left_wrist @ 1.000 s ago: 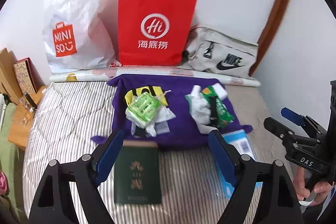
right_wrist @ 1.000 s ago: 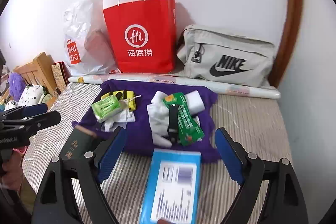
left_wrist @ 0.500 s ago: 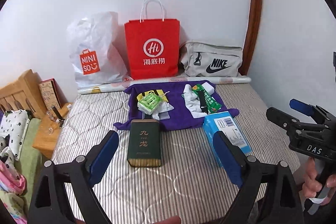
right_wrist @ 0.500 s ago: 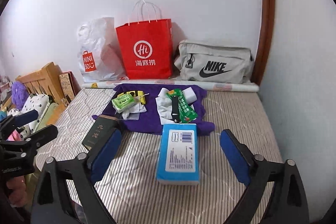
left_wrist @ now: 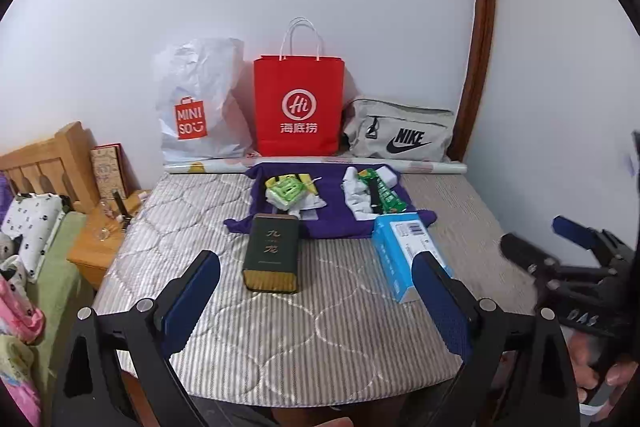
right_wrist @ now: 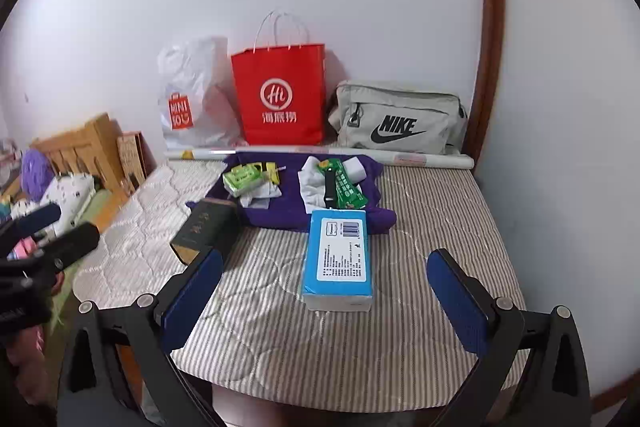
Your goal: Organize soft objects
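Two piles of soft odds and ends lie ahead of both my grippers, on a purple cloth (left_wrist: 334, 223) spread at the far end of the mattress (left_wrist: 280, 331), and neither tool has hold of anything. My left gripper (left_wrist: 316, 299) is spread wide with nothing between its blue pads, and my right gripper (right_wrist: 324, 303) is just as wide and just as bare. The left pile, white scraps under a light green packet (left_wrist: 286, 191), sits straight beyond my left fingers; the right pile, white socks (right_wrist: 314, 187) with a dark green packet (right_wrist: 346, 189) across them, sits straight beyond my right, so each hand is nearer to its own heap. Between me and the cloth lie two hard things: a dark green tin (left_wrist: 273, 251) before the left gripper and a blue box (right_wrist: 339, 259) before the right, both with their long axes running away from me, both touching or overlapping the near edge of the cloth. Any reach to the piles would have to pass over them. Whether the piles are already sorted or yet to be sorted I cannot tell from how they lie. The mattress is striped, quilted and soft, so things will sink a little. Behind the cloth a roll of paper (right_wrist: 424, 159) lies along the wall, with a white plastic bag (left_wrist: 196, 103), a red paper bag (left_wrist: 298, 107) and a grey pouch (left_wrist: 400, 131) standing against it.
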A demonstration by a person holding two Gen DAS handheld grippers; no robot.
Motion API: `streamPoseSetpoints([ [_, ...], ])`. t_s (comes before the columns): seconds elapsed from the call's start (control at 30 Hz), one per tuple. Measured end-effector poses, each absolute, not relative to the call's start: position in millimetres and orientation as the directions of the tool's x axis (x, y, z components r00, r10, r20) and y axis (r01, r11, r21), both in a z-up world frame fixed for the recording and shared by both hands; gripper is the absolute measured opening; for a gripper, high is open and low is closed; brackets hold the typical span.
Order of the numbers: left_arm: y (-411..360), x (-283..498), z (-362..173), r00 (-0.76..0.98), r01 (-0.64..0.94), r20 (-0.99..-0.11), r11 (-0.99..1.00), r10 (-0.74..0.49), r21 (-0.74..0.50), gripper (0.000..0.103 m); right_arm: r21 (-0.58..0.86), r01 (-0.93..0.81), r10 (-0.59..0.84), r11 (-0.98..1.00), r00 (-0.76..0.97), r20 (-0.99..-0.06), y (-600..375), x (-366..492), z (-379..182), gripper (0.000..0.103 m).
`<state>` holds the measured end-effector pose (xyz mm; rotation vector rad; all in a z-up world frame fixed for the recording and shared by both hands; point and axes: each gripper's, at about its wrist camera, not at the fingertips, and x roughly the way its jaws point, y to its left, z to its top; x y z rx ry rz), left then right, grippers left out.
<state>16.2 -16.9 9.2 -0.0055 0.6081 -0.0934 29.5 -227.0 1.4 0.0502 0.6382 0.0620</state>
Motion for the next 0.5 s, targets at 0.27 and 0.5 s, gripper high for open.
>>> streamPoseSetpoints([
  [0.27,-16,7,7,0.810,0.072,-0.580,0.996,-0.085,-0.046,0.097,0.064,-0.054,0.082,0.996,0.800,-0.594,-223,18,2,0.101],
  [0.5,-16,5,8,0.813,0.064,-0.578,0.997,-0.077,-0.043,0.097,0.050,-0.060,0.078,0.997,0.799,-0.596,-221,14,2,0.101],
])
